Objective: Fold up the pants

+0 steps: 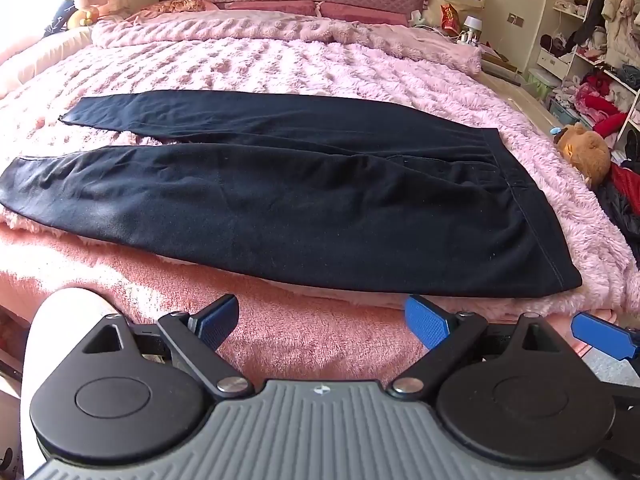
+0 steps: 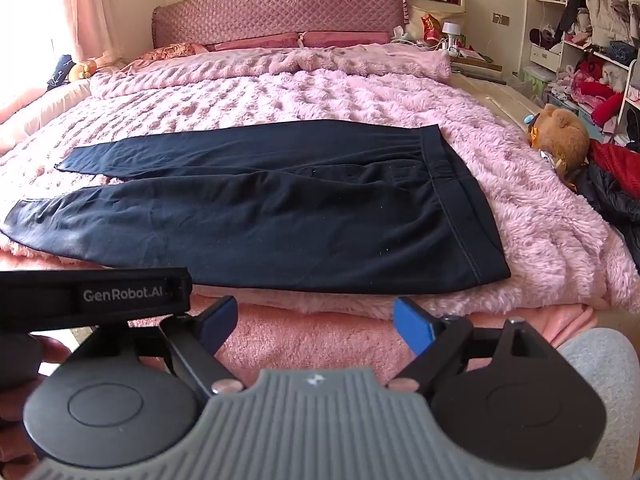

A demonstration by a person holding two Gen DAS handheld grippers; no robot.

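Observation:
Black pants (image 1: 280, 196) lie flat on the pink fluffy blanket (image 1: 280, 64), waistband to the right, both legs running left and spread apart at the hems. They also show in the right wrist view (image 2: 280, 208). My left gripper (image 1: 322, 322) is open and empty, held just short of the pants' near edge over the bed's front. My right gripper (image 2: 316, 324) is open and empty too, just short of the near edge. A blue finger of the right gripper shows at the right of the left wrist view (image 1: 600, 336). The left gripper's body shows at the left of the right wrist view (image 2: 92, 294).
A pink headboard (image 2: 280, 12) and pillows stand at the far end of the bed. A brown teddy bear (image 2: 560, 136) lies at the bed's right edge by dark and red clothes. Cluttered shelves (image 2: 592, 48) stand at the right. A folded blanket roll (image 2: 320, 60) lies across the bed.

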